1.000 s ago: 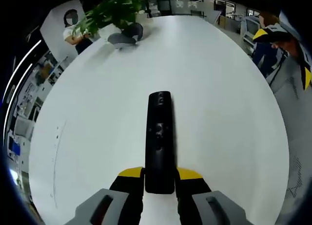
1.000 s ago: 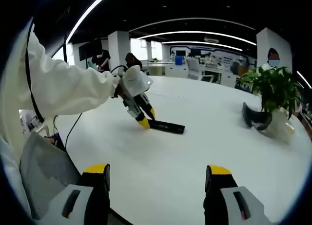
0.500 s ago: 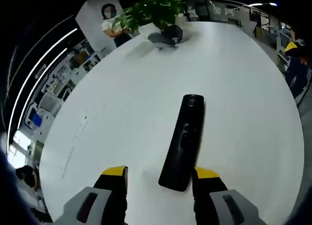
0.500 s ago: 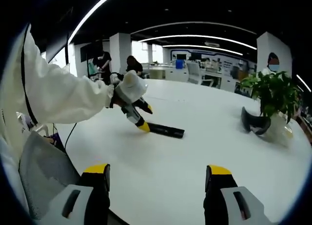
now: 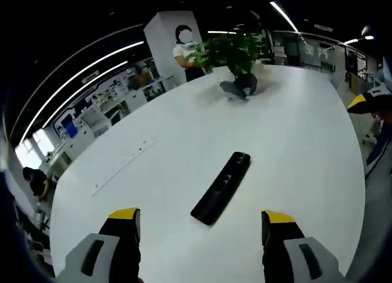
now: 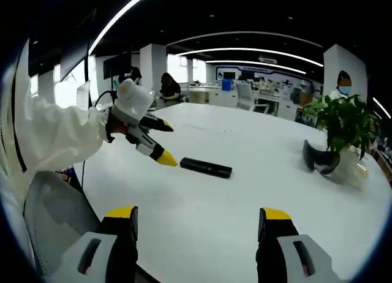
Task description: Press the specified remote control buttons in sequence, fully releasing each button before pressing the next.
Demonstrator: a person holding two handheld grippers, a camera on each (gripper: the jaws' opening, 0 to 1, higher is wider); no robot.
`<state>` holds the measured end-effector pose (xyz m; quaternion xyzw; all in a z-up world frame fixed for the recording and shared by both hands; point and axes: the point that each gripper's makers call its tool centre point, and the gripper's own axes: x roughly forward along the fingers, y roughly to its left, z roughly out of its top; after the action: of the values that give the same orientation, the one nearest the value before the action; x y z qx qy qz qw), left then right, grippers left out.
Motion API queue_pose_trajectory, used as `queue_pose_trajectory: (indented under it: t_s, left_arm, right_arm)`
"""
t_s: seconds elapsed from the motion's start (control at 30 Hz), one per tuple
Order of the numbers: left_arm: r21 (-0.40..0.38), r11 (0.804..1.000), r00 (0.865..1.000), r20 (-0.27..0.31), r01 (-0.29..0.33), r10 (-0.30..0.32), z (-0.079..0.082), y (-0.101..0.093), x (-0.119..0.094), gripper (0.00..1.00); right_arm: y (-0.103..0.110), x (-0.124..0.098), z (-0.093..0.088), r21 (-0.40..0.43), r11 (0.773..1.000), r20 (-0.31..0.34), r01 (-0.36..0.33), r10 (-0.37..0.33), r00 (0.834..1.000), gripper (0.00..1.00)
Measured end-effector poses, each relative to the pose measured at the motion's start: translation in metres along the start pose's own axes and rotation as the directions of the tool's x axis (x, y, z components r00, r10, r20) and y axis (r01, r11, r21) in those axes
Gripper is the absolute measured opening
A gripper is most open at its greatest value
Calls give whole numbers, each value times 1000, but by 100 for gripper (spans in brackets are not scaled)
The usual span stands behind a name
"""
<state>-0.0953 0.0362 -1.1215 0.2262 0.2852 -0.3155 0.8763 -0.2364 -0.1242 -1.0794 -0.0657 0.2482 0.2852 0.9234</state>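
Note:
A long black remote control (image 5: 221,187) lies flat on the white table (image 5: 294,148), slanting away from me. My left gripper (image 5: 201,223) hovers open just short of the remote's near end, apart from it. In the right gripper view the same remote (image 6: 206,167) rests mid-table, and the left gripper (image 6: 160,141) hangs open to its left, held by a white-sleeved arm (image 6: 58,131). My right gripper (image 6: 197,220) stands open over the table's near part with nothing between its fingers.
A potted green plant (image 5: 236,49) with a dark curved object (image 5: 239,87) at its base stands at the far end of the table; the plant (image 6: 343,117) is at the right in the right gripper view. People (image 6: 168,87) and desks fill the office behind. A grey chair (image 6: 52,218) stands at the left.
The left gripper has let go of the remote, opened wide and drawn back and up from it. The remote now lies free on the table. The right gripper has stayed put.

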Motion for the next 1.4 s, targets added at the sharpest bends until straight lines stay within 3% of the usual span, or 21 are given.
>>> queue_pose_trajectory:
  t_s: [0.23,0.33,0.47,0.67,0.77,0.87,1.07,1.23,1.4]
  left_arm:
    - [-81,996,998,59,-23,28,-3,-27,-47,92]
    - [-187,982,994,95,-36,54,-7,-36,-70,92]
    - [-246,966,989,96,-82,109,-16,-34,-93,94]
    - [-253,953,979,72,-167,190,-36,-28,-122,95]
    - [-276,928,954,87,-252,286,-42,-19,-137,95]
    - [-323,901,938,91,-291,335,-49,-17,-146,96]
    - [-358,878,918,116,-318,380,-55,-14,-154,98]
    - [-448,836,900,137,-316,414,-64,-14,-155,100]
    - [-413,839,885,140,-354,443,-64,-10,-157,99]
  right_arm:
    - [3,0,1,1,1000,1,-13,13,1000,80]
    - [2,0,1,-2,1000,1,-11,11,1000,80]
    - [4,1,0,-9,1000,-3,-18,18,1000,80]
    - [4,1,0,-11,1000,-2,-17,17,1000,80]
    - [2,1,0,-1,1000,0,-13,13,1000,80]
    - [1,1,0,2,1000,1,-7,7,1000,80]
    - [-1,1,0,8,1000,1,1,-1,1000,80]
    - [-1,2,-2,4,1000,-8,5,-5,1000,80]
    - [0,3,-4,4,1000,-20,4,-4,1000,80]
